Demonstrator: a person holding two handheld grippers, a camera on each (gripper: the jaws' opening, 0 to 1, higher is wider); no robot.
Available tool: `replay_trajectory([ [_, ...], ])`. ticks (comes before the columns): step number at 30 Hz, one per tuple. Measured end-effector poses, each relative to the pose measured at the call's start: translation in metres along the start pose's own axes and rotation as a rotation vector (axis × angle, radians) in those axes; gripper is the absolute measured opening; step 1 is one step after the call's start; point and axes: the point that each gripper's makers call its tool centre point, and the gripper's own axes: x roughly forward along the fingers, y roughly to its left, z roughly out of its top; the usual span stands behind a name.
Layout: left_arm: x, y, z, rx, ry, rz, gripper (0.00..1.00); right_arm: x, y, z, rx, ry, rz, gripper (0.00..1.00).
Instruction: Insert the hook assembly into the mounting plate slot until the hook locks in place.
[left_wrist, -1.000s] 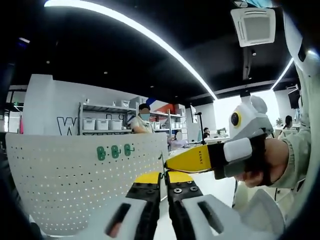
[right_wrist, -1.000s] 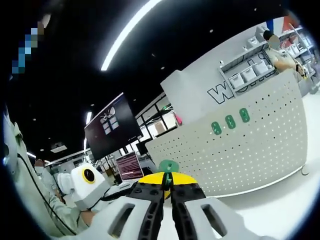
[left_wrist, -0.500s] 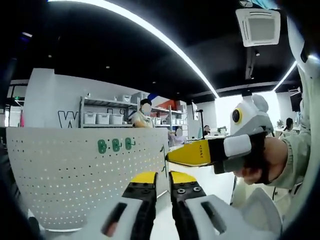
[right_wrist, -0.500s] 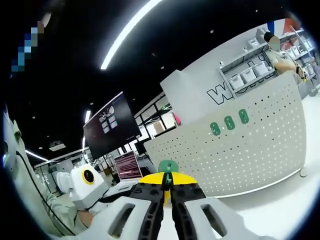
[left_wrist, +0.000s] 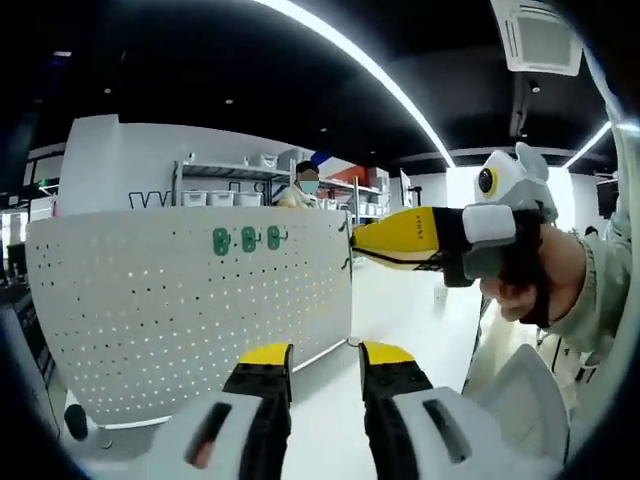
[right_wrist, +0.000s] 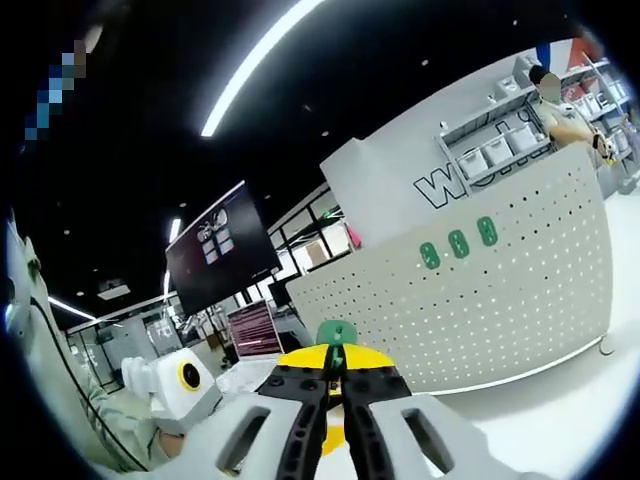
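Note:
A white perforated mounting plate stands upright on the white table, with three green hooks set in a row near its top. My left gripper is open below it, nothing between its yellow-tipped fingers. My right gripper comes in from the right, held by a hand, its tips at the plate's upper right edge. In the right gripper view, the right gripper is shut on a green hook assembly, well short of the plate and its three hooks.
Behind the plate are shelves with white bins and a person. A dark monitor hangs at the left in the right gripper view. Bare white tabletop runs in front of the plate's foot.
My left gripper's jaws have spread from nearly closed to open. The left view has shifted, and the right gripper now sits higher, at the plate's top right corner. The right view barely changed.

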Motion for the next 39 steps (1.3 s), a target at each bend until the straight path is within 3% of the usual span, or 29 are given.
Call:
replay_trajectory([
  [7, -0.007, 0.001, -0.04, -0.031, 0.137, 0.007, 0.36, -0.002, -0.004, -0.003, 0.001, 0.001, -0.011, 0.01],
  [11, -0.015, -0.007, -0.058, 0.013, 0.195, -0.006, 0.39, -0.002, -0.009, -0.006, -0.012, 0.003, -0.025, 0.01],
  [25, -0.036, -0.003, -0.074, -0.03, 0.227, 0.039, 0.42, -0.005, -0.033, 0.005, -0.056, -0.02, -0.091, 0.01],
  [39, -0.053, 0.007, -0.083, -0.064, 0.244, 0.102, 0.42, -0.003, -0.087, 0.054, -0.177, -0.111, -0.222, 0.01],
])
